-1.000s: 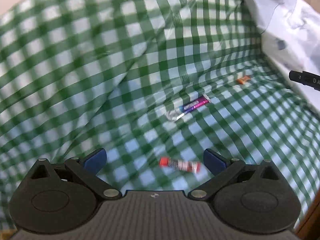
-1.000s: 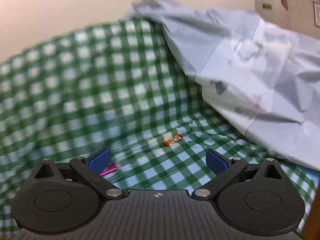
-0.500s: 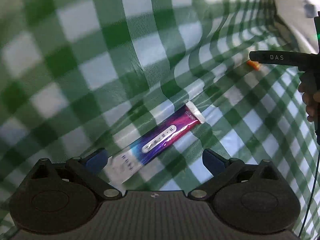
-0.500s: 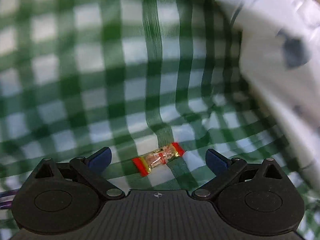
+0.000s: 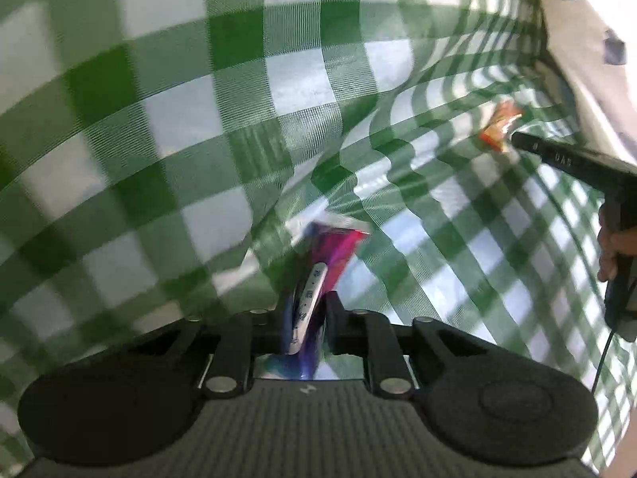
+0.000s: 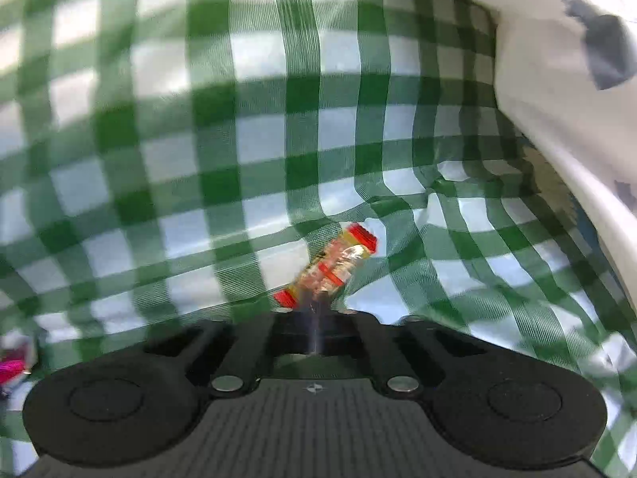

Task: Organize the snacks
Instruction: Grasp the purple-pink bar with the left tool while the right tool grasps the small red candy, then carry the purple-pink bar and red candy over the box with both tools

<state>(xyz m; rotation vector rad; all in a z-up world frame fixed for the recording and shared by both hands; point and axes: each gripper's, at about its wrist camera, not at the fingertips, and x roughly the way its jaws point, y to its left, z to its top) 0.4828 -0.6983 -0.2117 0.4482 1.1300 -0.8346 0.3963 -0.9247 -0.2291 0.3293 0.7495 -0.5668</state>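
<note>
Our matte black plastic left gripper (image 5: 305, 314) has a ribbed body, round side discs and silver screws. Our black right gripper (image 6: 314, 310) matches it. A thin black cable (image 5: 601, 362) hangs from it.

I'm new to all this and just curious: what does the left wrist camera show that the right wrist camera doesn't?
Only the left wrist view shows the left gripper closing on the purple snack stick, and a hand holding the right gripper. Only the right wrist view shows the right gripper clamped up close on the red-and-gold candy. Both show that candy, the green checked cloth and the white fabric.

Green-white checked cloth (image 5: 278, 79); purple-pink packet (image 5: 330, 255); red-yellow candy (image 6: 334, 267).
</note>
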